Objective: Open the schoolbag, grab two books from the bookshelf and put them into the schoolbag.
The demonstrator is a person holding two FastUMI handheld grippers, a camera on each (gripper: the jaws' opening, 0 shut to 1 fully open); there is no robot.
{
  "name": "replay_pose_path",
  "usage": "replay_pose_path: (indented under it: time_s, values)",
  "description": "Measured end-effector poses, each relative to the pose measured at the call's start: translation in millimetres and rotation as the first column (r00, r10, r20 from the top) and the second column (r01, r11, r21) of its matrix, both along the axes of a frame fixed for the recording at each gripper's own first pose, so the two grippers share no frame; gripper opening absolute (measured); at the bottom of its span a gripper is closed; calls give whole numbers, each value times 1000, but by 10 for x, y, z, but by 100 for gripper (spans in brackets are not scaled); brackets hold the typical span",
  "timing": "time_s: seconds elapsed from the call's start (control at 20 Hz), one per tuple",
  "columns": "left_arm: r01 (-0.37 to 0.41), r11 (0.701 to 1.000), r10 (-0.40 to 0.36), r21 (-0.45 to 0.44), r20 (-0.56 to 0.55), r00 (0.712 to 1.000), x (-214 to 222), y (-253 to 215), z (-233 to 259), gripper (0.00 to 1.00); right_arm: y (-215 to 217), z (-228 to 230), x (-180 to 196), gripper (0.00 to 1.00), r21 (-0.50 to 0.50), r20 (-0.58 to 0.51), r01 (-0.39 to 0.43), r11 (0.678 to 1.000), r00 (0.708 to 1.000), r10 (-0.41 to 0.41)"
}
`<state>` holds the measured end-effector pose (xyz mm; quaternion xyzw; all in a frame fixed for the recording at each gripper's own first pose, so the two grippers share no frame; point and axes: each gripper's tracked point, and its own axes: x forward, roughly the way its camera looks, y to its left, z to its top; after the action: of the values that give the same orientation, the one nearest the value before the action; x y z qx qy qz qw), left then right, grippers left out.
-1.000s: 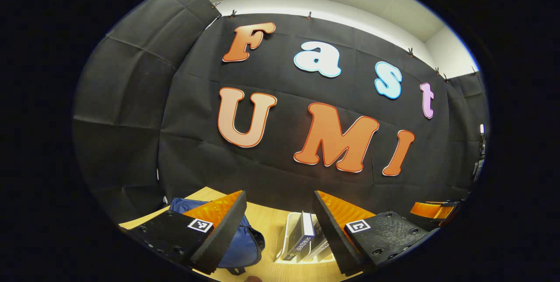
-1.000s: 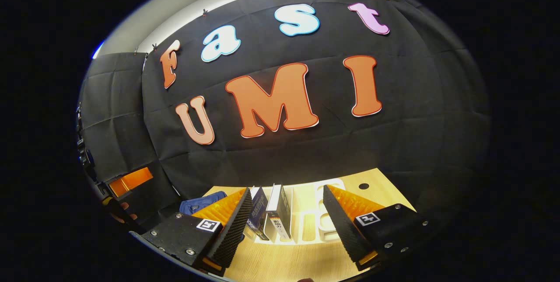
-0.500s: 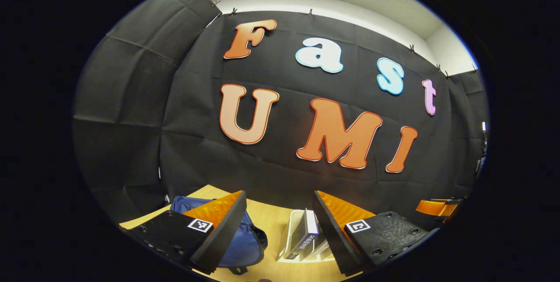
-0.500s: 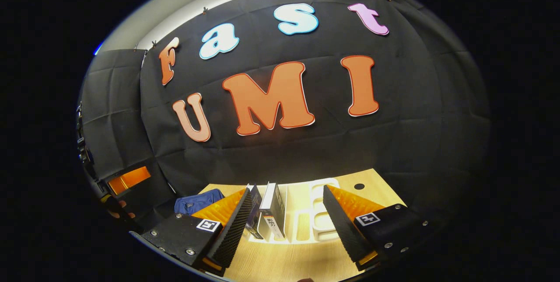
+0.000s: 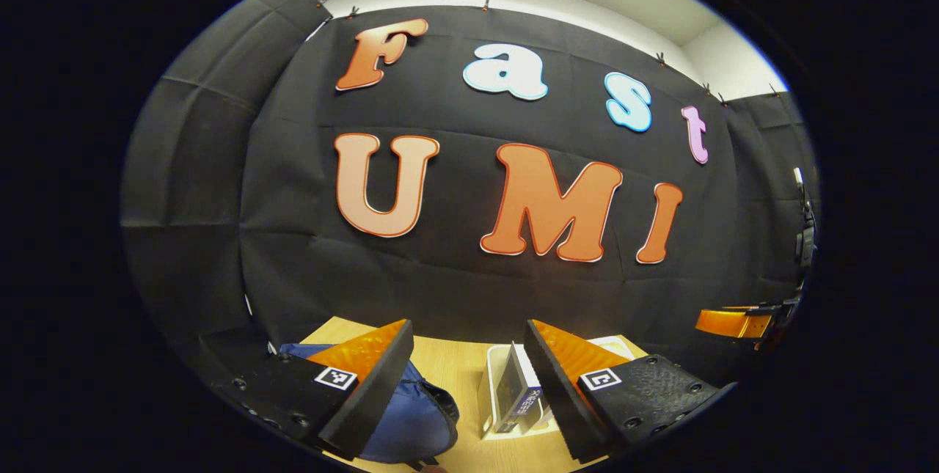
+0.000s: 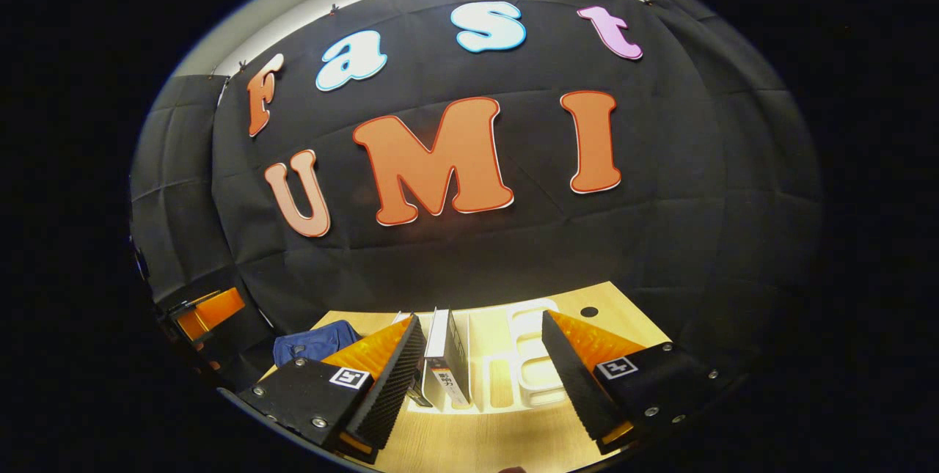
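Wooden and pale, the desk [image 5: 455,367] carries everything ahead of the two claws. In the left gripper view, the left claw [image 5: 469,392] hangs above the near part of the desk with its fingers spread wide and nothing between them. Behind and partly hidden by its left finger lies the blue schoolbag [image 5: 418,418], a soft heap on the desk whose dark edge curves round its right side; whether its zip is open cannot be told from here. Just ahead of the gap, close against the claw's right finger, stands the white bookshelf [image 5: 490,392] with one book [image 5: 513,396] upright in it, leaning slightly, and a second one mostly hidden behind that finger. Far off to the right of this claw, part of the other gripper shows at the edge of the view.

In the right gripper view, the right claw [image 6: 477,385] is likewise spread apart and holds nothing. The bookshelf [image 6: 524,370] sits straight ahead between its fingers, its white dividers bare on the right side. A book [image 6: 444,363] stands upright beside the claw's left finger, and another is tucked behind that finger. Farther to the left of the claw, the schoolbag [image 6: 315,341] rests on the desk [image 6: 477,444], apart from the bookshelf.
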<state>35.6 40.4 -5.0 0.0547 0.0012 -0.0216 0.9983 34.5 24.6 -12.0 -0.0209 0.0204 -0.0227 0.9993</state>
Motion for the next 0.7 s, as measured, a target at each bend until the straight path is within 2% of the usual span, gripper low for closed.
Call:
replay_pose_path:
  time_s: [0.25, 0.35, 0.4, 0.45, 0.5, 0.6, 0.7]
  values:
    - [135, 991, -136, -22, -71, 988, 579, -167, -247, 94, 14, -108, 184, 96, -48, -6, 94, 994, 996, -94]
    - [160, 987, -162, -24, -103, 981, 829, -269, -326, 94, -2, -189, 230, 96, -35, -27, 116, 993, 993, -117]
    - [164, 986, -165, -18, -116, 979, 922, -316, -363, 93, -15, -206, 248, 100, -32, -33, 118, 993, 992, -119]
    - [164, 986, -165, -17, -126, 978, 1004, -360, -412, 94, -33, -209, 266, 96, -31, -35, 119, 992, 992, -120]
    - [155, 988, -157, -23, -133, 979, 1046, -370, -439, 95, -39, -212, 291, 100, -33, -39, 109, 994, 993, -110]
    - [119, 992, -123, -36, -137, 983, 1015, -271, -486, 95, -29, -239, 330, 100, -39, -58, 76, 996, 995, -79]
    - [126, 992, -129, -30, -145, 981, 844, -144, -597, 94, -35, -218, 394, 96, -36, -59, 36, 999, 997, -38]
